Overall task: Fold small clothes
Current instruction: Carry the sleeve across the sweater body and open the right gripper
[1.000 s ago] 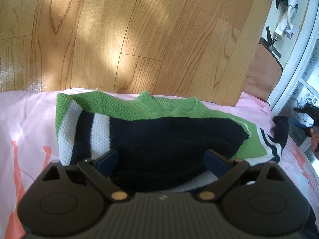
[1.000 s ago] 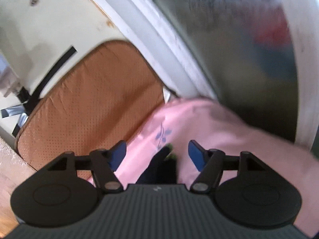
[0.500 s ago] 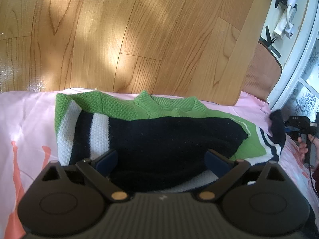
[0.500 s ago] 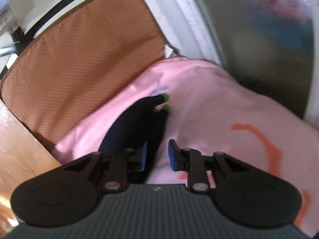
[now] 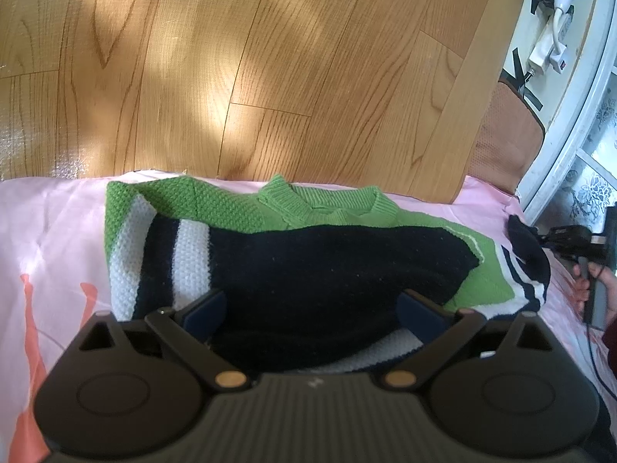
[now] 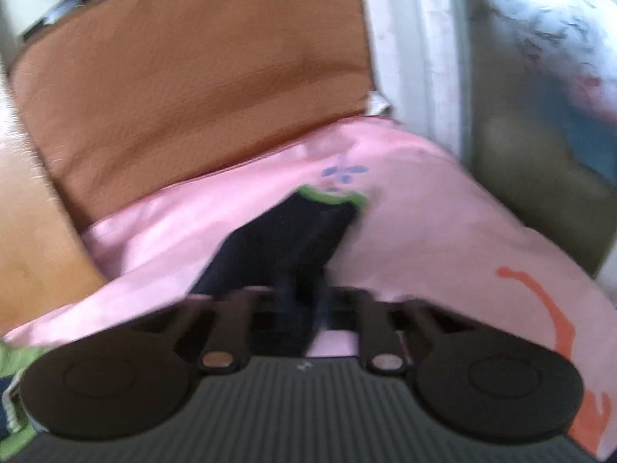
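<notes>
Wood panelling (image 5: pixel 239 69) fills the top of my left view, pink sheet (image 5: pixel 50 239) below it, and the green, white and navy sweater (image 5: pixel 316 266) lies mid-frame on the bed. My left tongs (image 5: pixel 312 310) stand wide apart over its navy fold. Right view's blurred: my right tongs (image 6: pixel 304 308) are closing on the navy sleeve (image 6: pixel 285 243), green cuff toward frame centre.

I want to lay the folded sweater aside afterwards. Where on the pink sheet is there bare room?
Bare pink sheet lies left of the sweater, toward the wooden boards. The right side is crowded: the sleeve trails there, with the right gripper closing on it.
</notes>
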